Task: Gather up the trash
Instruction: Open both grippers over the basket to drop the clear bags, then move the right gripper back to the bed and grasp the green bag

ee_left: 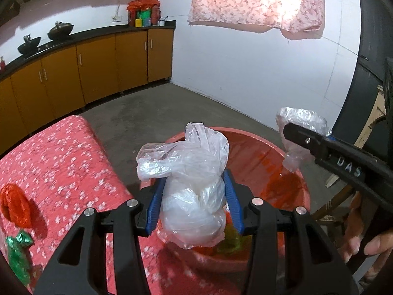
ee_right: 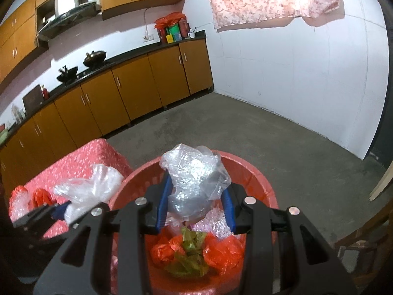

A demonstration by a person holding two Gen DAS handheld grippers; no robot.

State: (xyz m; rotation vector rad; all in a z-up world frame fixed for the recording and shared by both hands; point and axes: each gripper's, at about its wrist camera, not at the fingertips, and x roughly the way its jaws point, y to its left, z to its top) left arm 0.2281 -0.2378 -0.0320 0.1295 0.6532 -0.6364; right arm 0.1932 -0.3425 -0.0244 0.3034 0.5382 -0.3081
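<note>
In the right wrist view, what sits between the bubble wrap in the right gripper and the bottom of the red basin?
Trash already dropped there: below the bubble wrap, red plastic bags and an olive-green bag lie in the red basin.

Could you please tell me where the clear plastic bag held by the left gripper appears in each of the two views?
Left wrist: clear plastic bag at centre, clamped between the left gripper pads.
Right wrist: lower left, beside the basin.
Shared landmark: red basin.
</note>
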